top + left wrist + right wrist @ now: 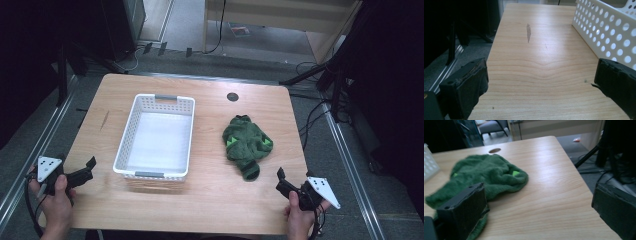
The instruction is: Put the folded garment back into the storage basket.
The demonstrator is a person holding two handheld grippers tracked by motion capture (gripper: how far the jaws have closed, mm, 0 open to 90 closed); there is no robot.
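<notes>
A crumpled green fuzzy cloth point(246, 142) with small bright green patches lies on the right half of the wooden table point(215, 205). An empty white perforated basket point(127, 135) stands left of the middle. My left gripper point(89, 170) is held at the front left corner, open, pointing toward the basket's near left corner. In the left gripper view the gripper point(541, 85) has bare wood between its jaws and the basket wall point(604, 35) at the right. My right gripper point(281, 181) is open at the front right, just short of the cloth. In the right gripper view that gripper point(540, 210) has the cloth point(486, 175) behind its left jaw.
A round cable hole point(232, 96) sits near the table's far edge. A dark streak point(528, 32) marks the wood left of the basket. Tripod legs and cables point(320, 115) stand on the floor off the right edge, and metal rails run along both sides.
</notes>
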